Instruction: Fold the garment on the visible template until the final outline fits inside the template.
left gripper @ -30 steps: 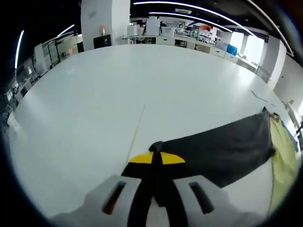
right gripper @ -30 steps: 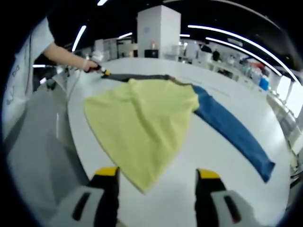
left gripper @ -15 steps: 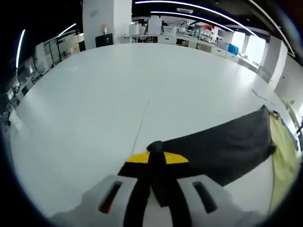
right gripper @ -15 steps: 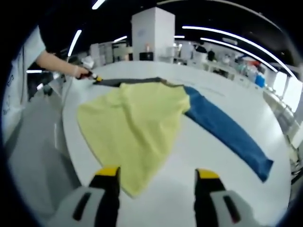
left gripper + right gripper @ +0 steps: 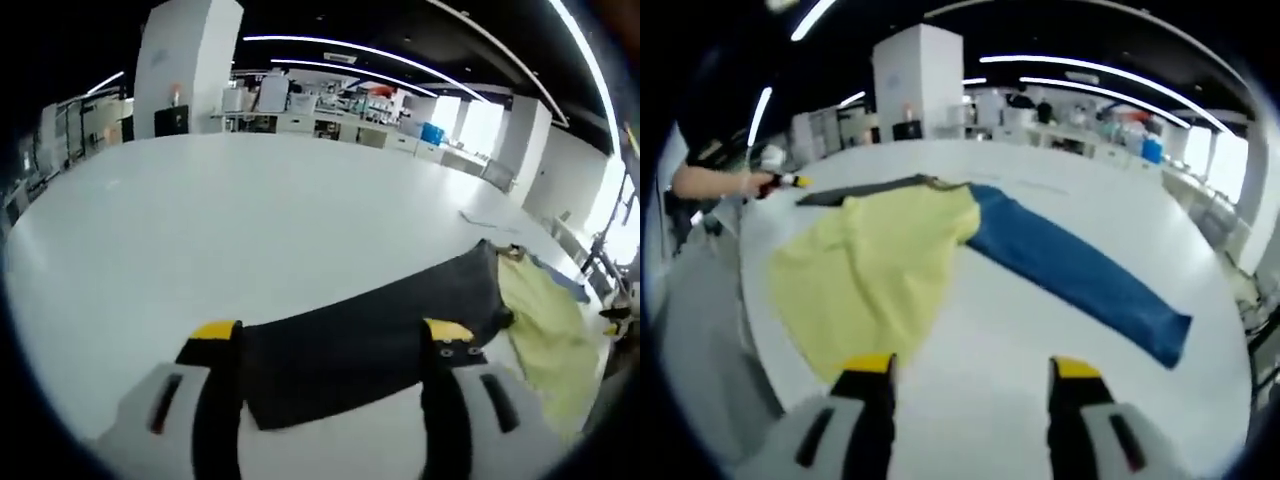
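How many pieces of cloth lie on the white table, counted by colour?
Yellow cloth: 1
Blue cloth: 1
Dark grey cloth: 1
Total: 3 pieces on the white table.

Pale yellow cloth garment (image 5: 865,275) spread flat, rumpled, w/ corner over edge of dark grey fabric strip (image 5: 380,335); long blue cloth strip (image 5: 1070,275) alongside.
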`<state>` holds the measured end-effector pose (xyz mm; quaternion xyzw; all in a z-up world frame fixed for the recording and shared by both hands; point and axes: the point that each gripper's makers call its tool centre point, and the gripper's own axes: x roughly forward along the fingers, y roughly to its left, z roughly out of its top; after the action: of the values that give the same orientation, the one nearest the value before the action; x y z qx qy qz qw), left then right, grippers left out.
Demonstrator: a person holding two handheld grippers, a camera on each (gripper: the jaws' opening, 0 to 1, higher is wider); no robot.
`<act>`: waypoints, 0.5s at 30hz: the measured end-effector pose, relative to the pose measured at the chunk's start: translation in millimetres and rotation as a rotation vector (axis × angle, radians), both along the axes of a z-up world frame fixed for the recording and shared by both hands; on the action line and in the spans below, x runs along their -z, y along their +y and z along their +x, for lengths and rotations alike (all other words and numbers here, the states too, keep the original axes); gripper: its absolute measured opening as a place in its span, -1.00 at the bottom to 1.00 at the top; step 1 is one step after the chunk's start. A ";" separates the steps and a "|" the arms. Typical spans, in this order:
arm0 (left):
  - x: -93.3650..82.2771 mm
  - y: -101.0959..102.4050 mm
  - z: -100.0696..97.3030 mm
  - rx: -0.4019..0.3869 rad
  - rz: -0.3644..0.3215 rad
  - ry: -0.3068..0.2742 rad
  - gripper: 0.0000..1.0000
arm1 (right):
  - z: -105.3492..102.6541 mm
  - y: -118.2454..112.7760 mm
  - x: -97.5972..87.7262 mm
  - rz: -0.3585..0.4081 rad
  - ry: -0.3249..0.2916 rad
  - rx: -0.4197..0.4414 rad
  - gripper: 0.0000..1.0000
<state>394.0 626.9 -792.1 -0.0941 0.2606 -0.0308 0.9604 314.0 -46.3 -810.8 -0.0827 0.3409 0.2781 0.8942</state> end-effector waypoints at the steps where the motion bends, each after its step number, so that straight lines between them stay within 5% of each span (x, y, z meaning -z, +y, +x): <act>1: -5.3 -5.8 -4.0 0.016 -0.008 -0.015 0.49 | 3.2 -3.8 0.0 -0.001 0.001 0.010 0.19; 7: -26.3 -43.2 -17.7 0.128 -0.051 -0.086 0.72 | 19.3 -19.8 -1.6 0.021 -0.003 0.067 0.25; 15: -51.5 -106.5 -48.9 0.341 -0.033 -0.145 0.81 | 40.0 -45.0 -1.9 0.036 0.015 0.122 0.65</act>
<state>345.1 520.4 -740.5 -0.0617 0.2022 -0.2044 0.9558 354.0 -91.4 -808.9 -0.0437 0.3469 0.2297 0.9083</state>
